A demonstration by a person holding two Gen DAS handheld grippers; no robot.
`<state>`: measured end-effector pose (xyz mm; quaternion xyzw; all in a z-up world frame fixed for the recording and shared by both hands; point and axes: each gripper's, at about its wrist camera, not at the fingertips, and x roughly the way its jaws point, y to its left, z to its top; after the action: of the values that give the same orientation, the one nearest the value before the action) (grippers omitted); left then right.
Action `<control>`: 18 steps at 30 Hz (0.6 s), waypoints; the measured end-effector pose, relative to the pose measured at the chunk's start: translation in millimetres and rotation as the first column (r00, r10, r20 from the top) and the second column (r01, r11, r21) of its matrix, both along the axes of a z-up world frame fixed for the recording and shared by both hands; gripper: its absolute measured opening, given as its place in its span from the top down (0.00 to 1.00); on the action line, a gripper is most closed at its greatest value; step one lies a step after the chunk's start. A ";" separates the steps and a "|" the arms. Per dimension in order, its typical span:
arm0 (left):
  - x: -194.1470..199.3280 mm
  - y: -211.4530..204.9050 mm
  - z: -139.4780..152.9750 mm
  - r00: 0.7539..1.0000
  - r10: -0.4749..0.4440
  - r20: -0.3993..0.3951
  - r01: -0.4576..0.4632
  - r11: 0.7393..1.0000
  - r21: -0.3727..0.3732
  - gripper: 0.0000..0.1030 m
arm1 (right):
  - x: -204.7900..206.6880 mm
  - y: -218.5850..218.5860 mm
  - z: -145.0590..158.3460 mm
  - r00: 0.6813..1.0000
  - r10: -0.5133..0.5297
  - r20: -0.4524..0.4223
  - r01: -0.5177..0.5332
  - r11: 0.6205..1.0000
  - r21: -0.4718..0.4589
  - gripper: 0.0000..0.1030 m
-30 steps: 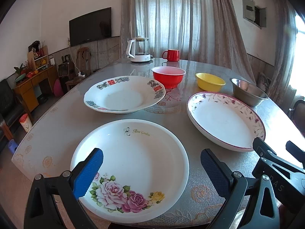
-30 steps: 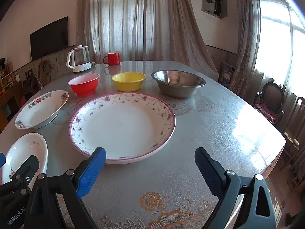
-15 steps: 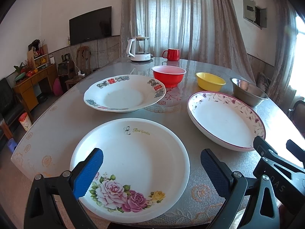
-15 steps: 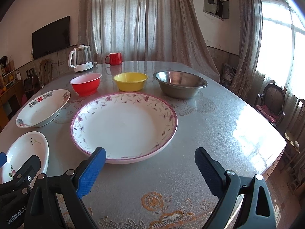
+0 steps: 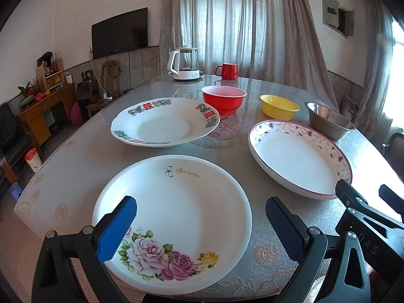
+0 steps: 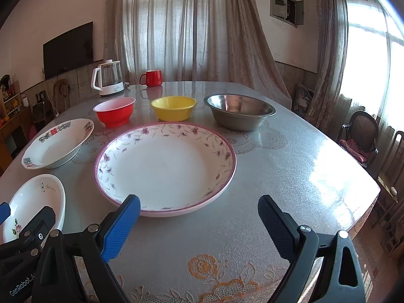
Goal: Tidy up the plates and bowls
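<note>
Curtained dining room, table [image 6: 290, 166] set with plates and bowls.
Left gripper [image 5: 200, 223] over rose plate [image 5: 176, 202], right gripper [image 6: 198, 223] before purple-rimmed plate [image 6: 165, 166]; both jaws spread, empty.

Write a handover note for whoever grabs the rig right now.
Left gripper open, over the rose plate, holding nothing.
Right gripper open, empty, just short of the pink-rimmed plate.
Third plate sits behind them; red bowl, yellow bowl and steel bowl stand in a row further back.
Nothing stacked yet; all sorting remains.
</note>
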<state>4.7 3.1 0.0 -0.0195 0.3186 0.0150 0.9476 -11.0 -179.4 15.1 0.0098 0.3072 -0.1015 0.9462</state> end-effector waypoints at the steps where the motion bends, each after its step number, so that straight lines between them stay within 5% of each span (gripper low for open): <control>1: -0.2 0.2 0.0 1.000 0.000 0.000 0.000 1.000 0.000 0.00 | 0.0 0.0 0.0 1.000 0.000 0.001 0.000 1.000 0.000 0.06; 18: -2.0 -0.5 1.8 1.000 -0.001 0.000 0.001 1.000 0.000 0.00 | -0.9 -1.0 2.5 1.000 0.004 0.009 -0.004 1.000 0.009 0.06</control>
<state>2.7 2.6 1.8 -0.0193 0.3186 0.0145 0.9476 -11.8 -180.5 17.5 0.0138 0.3032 -0.0982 0.9477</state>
